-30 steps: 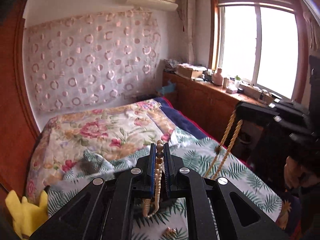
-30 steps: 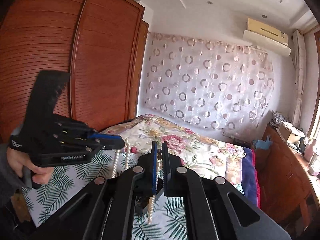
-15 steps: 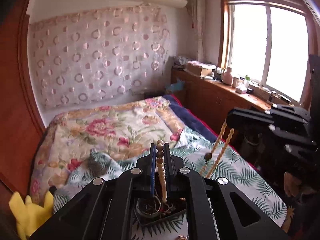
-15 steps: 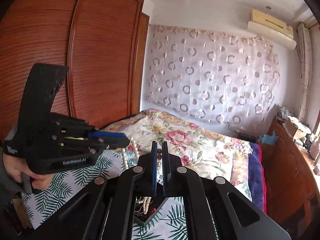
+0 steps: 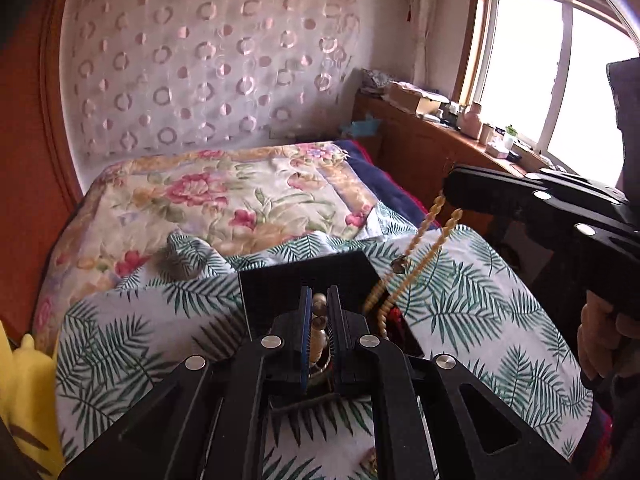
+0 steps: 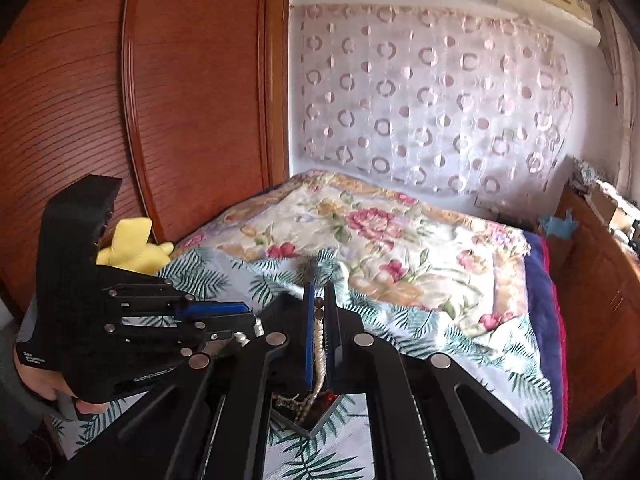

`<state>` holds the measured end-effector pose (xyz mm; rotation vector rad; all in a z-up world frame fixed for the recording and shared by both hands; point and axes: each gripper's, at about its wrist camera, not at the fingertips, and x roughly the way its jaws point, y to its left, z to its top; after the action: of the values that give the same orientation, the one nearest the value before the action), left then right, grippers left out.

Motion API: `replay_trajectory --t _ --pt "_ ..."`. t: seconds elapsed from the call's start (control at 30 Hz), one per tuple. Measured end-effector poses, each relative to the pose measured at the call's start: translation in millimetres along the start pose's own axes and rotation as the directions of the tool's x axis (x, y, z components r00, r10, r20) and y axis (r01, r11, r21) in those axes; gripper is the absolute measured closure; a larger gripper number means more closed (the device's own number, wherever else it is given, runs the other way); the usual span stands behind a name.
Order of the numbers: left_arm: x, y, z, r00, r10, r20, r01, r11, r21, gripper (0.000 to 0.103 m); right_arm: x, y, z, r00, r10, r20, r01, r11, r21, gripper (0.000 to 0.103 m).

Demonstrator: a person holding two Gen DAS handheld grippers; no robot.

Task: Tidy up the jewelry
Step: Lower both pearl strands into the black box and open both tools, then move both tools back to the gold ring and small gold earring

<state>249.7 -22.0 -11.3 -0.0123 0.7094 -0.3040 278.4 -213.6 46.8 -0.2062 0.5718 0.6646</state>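
**Bead strand held over a black box on the bed**

Bedroom walls frame both views: a circle-patterned curtain (image 5: 208, 68) behind the bed, a window (image 5: 560, 80) at the right of the left wrist view, a red-brown wardrobe (image 6: 140, 120) at the left of the right wrist view; the bed carries a floral quilt (image 5: 224, 208) with a palm-leaf sheet (image 5: 472, 308) laid nearer the cameras.

Much is hidden; the black jewelry box (image 5: 308, 284) sits on the palm-leaf sheet, but each gripper's own body covers most of it, so only its raised lid and a corner of its inside show; what lies in it reads as a tangle of chains or strands with a spot of red (image 6: 326, 396), too blurred and shadowed to name piece by piece; a yellow plush toy (image 6: 132, 246) is cut off by the left gripper in one view and by the frame edge in the other.

The left gripper (image 5: 319, 312) has its jaws closed on a bead necklace (image 5: 416, 244), round beads showing between the fingers just above the box; the right gripper (image 6: 319, 304) is likewise clamped on the same necklace, from which two cream strands slope down to the box's right edge, their lower ends lost behind the left gripper.
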Motion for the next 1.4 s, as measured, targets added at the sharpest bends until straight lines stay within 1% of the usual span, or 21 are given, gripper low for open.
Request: replay_trajectory --t 0.2,0.3,0.33,0.43,0.47,0.5,0.53,0.57,0.6,0.63,0.67,0.73,0.87,0.93,0.97,1.0,1.1,1.27,1.4 --pt "-2 0 -7 1.0 0.013 0.019 -0.013 1.0 -0.008 0.096 22 4 -22 0.998 0.004 -0.066 -0.004 1.0 0.005 0.097" --pt "-5 -1 -8 0.999 0.021 0.025 -0.021 1.0 -0.004 0.095 27 4 -27 0.997 0.012 -0.077 -0.011 1.0 0.015 0.097" --pt "-6 -1 -9 0.999 0.027 0.027 -0.026 1.0 -0.003 0.093 28 2 -25 0.997 0.014 -0.078 -0.013 1.0 0.019 0.097" --pt "-10 -1 -11 0.998 0.041 0.038 -0.041 0.999 0.002 0.081 27 5 -27 0.997 0.023 -0.073 -0.022 1.0 0.022 0.097" --pt "-12 -1 -12 0.998 0.044 0.041 -0.045 0.999 0.004 0.074 26 7 -27 0.997 0.028 -0.07 -0.027 0.999 0.023 0.097" --pt "-14 -2 -14 0.998 0.051 0.046 -0.051 0.999 0.006 0.069 26 7 -27 0.997 0.026 -0.071 -0.025 0.999 0.022 0.095" --pt "-16 -1 -16 0.997 0.055 0.049 -0.056 0.998 0.007 0.058 25 8 -27 0.997 0.021 -0.072 -0.02 1.0 0.02 0.09" --pt "-19 -1 -20 0.997 0.062 0.055 -0.063 0.998 0.007 0.048 24 9 -28 0.998 0.018 -0.067 -0.017 1.0 0.022 0.075" --pt "-21 -1 -23 0.996 0.066 0.058 -0.066 0.998 0.007 0.045 22 8 -29 0.998 0.022 -0.061 -0.021 0.999 0.026 0.066" --pt "-23 -1 -27 0.996 0.065 0.06 -0.066 0.998 0.009 0.042 19 9 -29 0.998 0.028 -0.055 -0.026 0.999 0.031 0.065" --pt "-25 -1 -33 0.996 0.064 0.059 -0.065 0.998 0.012 0.036 17 9 -31 0.998 0.031 -0.052 -0.029 0.999 0.033 0.065" --pt "-29 -1 -42 0.996 0.066 0.058 -0.067 0.998 0.016 0.031 11 10 -37 0.998 0.034 -0.05 -0.033 0.999 0.03 0.065" --pt "-33 -3 -65 0.998 0.055 0.04 -0.057 0.998 0.033 0.031 -2 16 -57 0.995 0.071 -0.072 -0.069 0.997 0.026 0.065" --pt "-34 -2 -76 0.999 0.045 0.028 -0.046 0.998 0.03 0.031 -5 23 -76 0.991 0.089 -0.102 -0.087 0.996 0.02 0.066" --pt "-35 0 -81 0.999 0.041 0.022 -0.042 0.999 0.025 0.031 -5 27 -83 0.989 0.094 -0.115 -0.093 0.996 0.019 0.069" --pt "-35 2 -88 0.999 0.039 0.015 -0.039 0.999 0.016 0.031 -4 32 -93 0.984 0.11 -0.14 -0.108 0.994 0.017 0.075" --pt "-35 7 -103 0.999 0.041 -0.003 -0.041 0.999 -0.007 0.031 3 47 -117 0.972 0.129 -0.195 -0.129 0.992 0.014 0.076" --pt "-41 16 -119 0.999 0.038 -0.011 -0.039 0.998 -0.042 0.031 16 67 -135 0.957 0.151 -0.246 -0.149 0.988 0.026 0.076" --pt "-48 16 -127 0.999 0.031 -0.008 -0.032 0.998 -0.048 0.031 25 77 -143 0.951 0.146 -0.271 -0.147 0.989 0.018 0.076"
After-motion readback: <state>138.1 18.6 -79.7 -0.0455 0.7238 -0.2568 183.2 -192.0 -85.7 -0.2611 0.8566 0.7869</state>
